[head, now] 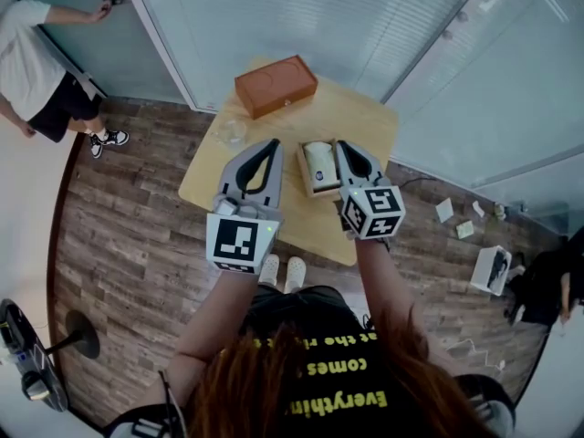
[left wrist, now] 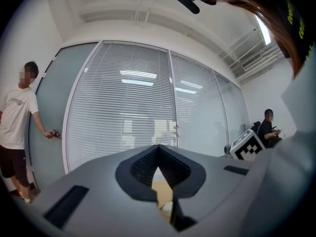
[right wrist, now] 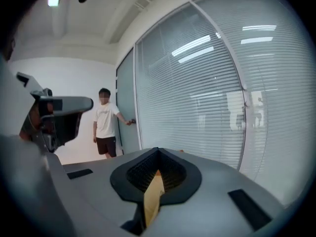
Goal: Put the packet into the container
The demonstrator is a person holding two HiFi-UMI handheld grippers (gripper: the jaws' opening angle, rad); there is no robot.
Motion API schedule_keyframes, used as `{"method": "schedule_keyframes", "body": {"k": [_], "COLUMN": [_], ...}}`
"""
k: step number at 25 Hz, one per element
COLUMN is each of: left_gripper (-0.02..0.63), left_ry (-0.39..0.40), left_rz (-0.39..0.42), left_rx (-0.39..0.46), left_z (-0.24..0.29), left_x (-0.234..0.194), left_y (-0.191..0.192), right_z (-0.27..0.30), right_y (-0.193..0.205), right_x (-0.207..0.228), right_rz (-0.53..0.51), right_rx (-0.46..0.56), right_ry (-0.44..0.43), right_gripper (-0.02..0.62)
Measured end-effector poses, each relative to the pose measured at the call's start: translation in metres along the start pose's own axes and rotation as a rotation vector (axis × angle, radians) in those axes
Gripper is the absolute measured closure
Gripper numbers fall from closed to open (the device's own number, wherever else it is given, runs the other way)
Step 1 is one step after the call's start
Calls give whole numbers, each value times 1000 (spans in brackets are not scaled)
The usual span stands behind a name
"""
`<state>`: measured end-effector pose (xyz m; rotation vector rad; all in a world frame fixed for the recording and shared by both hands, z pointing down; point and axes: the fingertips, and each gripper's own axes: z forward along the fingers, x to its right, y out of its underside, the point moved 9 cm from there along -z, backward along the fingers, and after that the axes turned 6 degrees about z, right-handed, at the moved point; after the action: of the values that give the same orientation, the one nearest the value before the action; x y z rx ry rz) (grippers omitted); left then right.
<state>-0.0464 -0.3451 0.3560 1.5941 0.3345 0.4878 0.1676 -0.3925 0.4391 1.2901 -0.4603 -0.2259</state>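
Wooden worktop (head: 365, 117) beneath both grippers. Orange box (head: 276, 85) beyond left gripper (head: 273, 144) tip. Left gripper: jaws together, nothing held. Right gripper (head: 343, 146): jaws together, nothing held. Open container (head: 303, 168) between grippers, just beside right one; pale packet (head: 318, 162) lying inside.

shirt (head: 319, 359): black, yellow lettering | shoes (head: 282, 272): white | left tongs (head: 271, 144), right tongs (head: 342, 146): grey | marker cubes (head: 243, 243): black-and-white squares
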Motion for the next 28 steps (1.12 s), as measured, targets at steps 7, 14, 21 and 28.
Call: {"method": "schedule_keyframes", "body": {"k": [7,14,21,28], "left_gripper": [606,606,606,606], "left_ry": [6,1,10,14], "left_rz": [9,26,21,17], "left_rx": [2,15,15,16], "left_z": [-1,0,0,0], "left_x": [1,0,2,4], "left_y": [-1,0,-2,-4], "right_z": [-27,-45,-51,-52], "right_y": [-34,-53,-65,-68], "right_x": [-38,-62,-59,-61], "right_rz": [-94,-105,-82,-116], "right_rx": [173,231,249,241], "right_ry": [-102,-149,-135,-135], "right_gripper": [578,579,578,580]}}
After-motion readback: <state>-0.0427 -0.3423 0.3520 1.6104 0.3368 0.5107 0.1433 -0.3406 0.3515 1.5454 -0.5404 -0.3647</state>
